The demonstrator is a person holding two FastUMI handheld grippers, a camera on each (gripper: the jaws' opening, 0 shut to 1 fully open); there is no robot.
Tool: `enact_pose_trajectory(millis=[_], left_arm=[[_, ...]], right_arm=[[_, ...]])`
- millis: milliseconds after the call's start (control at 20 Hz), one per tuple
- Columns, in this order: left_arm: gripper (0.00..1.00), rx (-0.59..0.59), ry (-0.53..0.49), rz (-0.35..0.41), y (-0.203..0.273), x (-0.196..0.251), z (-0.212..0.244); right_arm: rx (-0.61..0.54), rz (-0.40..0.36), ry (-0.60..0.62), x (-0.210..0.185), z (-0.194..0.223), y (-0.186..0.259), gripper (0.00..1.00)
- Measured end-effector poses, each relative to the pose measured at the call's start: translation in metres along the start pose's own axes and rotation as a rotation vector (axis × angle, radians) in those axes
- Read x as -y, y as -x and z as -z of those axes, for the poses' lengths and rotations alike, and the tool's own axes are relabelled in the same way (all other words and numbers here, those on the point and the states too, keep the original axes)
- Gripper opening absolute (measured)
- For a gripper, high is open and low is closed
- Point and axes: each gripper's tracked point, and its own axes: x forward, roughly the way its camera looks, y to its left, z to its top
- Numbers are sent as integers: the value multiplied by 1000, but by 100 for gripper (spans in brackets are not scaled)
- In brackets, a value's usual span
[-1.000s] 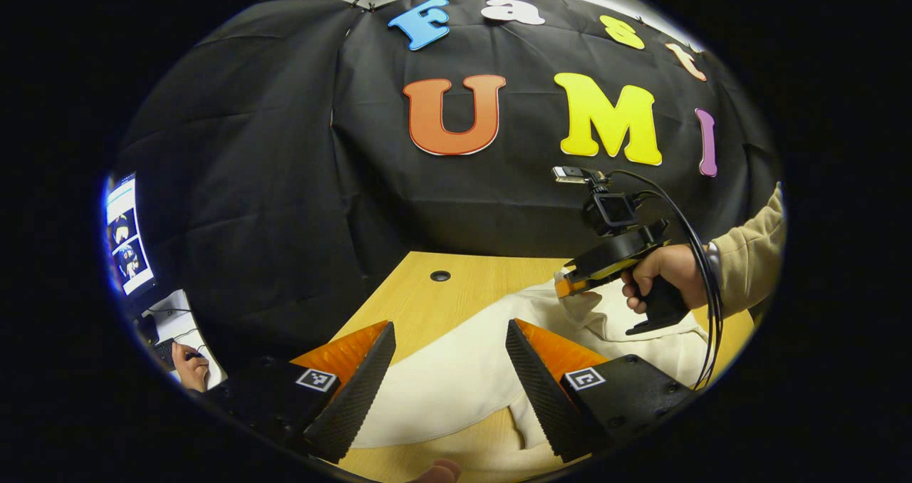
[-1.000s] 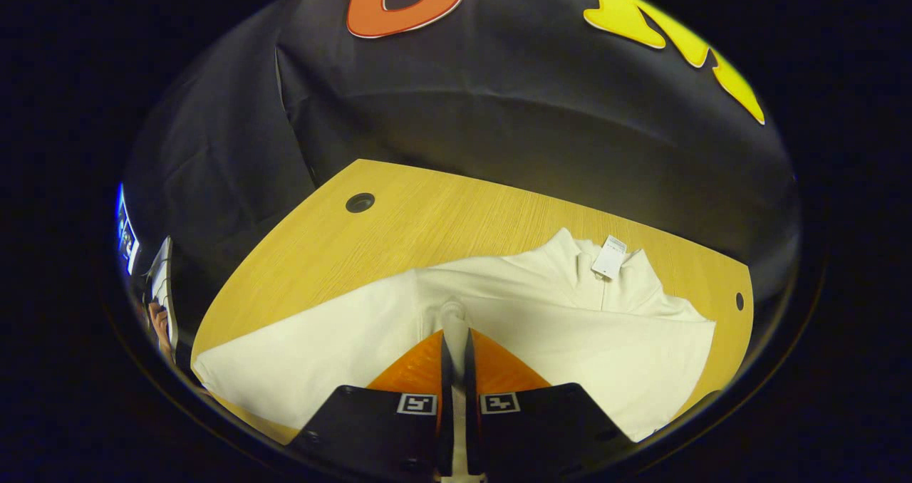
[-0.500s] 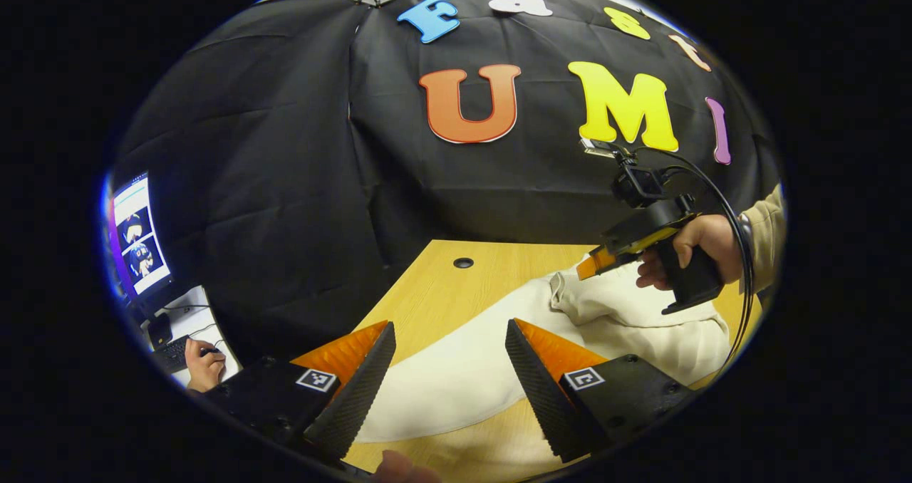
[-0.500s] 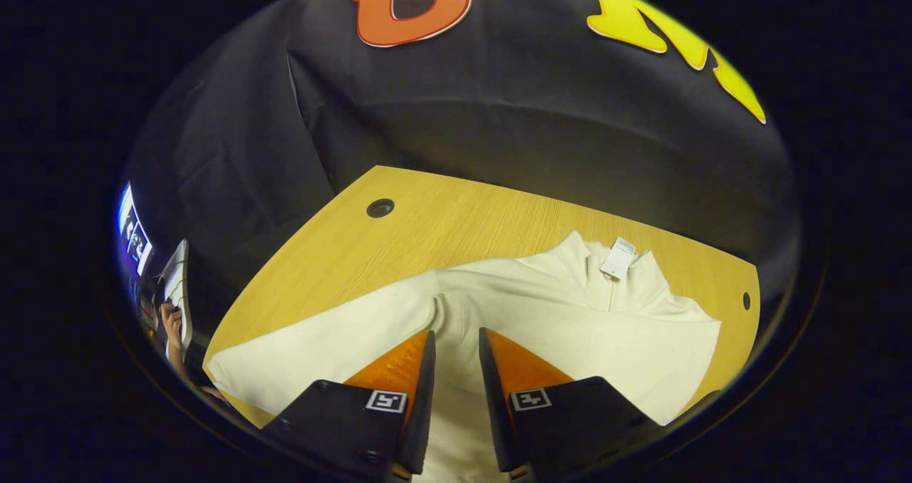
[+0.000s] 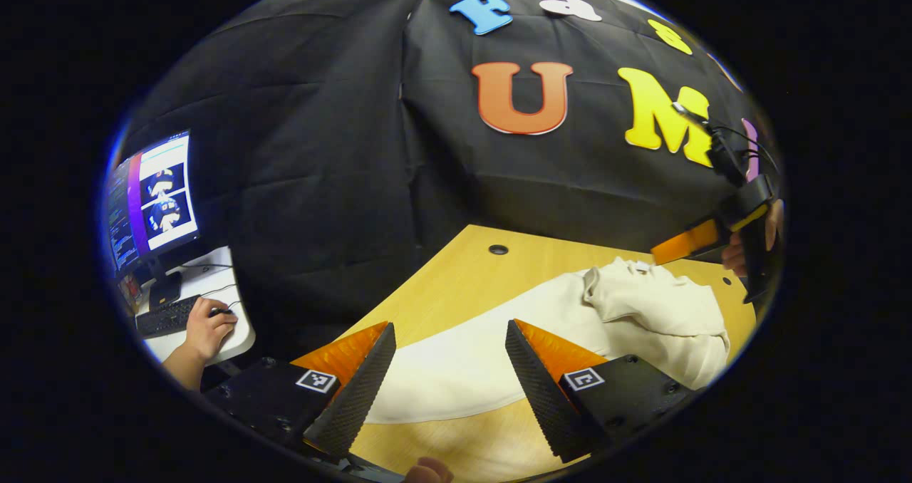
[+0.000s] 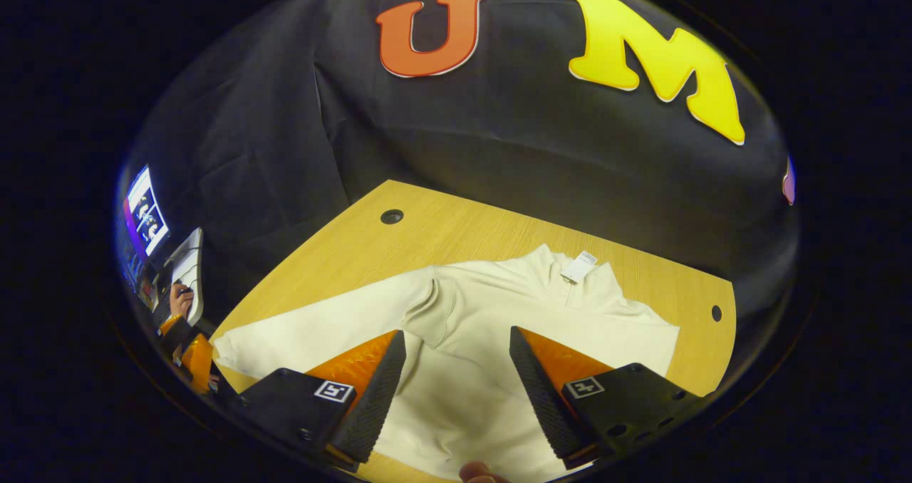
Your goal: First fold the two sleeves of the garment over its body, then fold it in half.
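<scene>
A cream garment (image 6: 499, 326) is spread on the wooden desk (image 6: 442, 230), its collar and white tag (image 6: 578, 266) toward the far edge. One sleeve (image 6: 434, 308) is laid over the body, with its end bunched near the middle; the other sleeve (image 6: 306, 333) is stretched flat toward the desk's left edge.

The right gripper (image 6: 456, 369) is held above the garment's body with its fingers wide apart and nothing between them. In the left gripper view, the left gripper (image 5: 449, 358) is held over the outstretched sleeve (image 5: 456, 369), fingers likewise spread and empty, and the right gripper (image 5: 687, 244) is seen raised above the collar end in a hand (image 5: 734, 255).

Beyond the desk, a monitor (image 5: 149, 201) and keyboard (image 5: 165, 317) are seen, with another hand (image 5: 206, 326) on a mouse.
</scene>
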Motion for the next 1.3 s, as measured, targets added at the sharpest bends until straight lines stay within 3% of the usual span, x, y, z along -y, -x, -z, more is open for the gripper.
enact_pose_trajectory(millis=[250,550,1000,1300], left_arm=[[100,-88,42,-154,-13,-64,45],[100,-248,76,-286,-24,-117,96],[99,-468,249,-351,-45,-139,152],[85,-502,247,-322,-58,-138,148]], right_arm=[[30,111,11,53,24,48,91],[9,268,-114,114,55,88,93],[-113,299,-93,113,115,101,92],[-139,289,-83,99,133,100,93]])
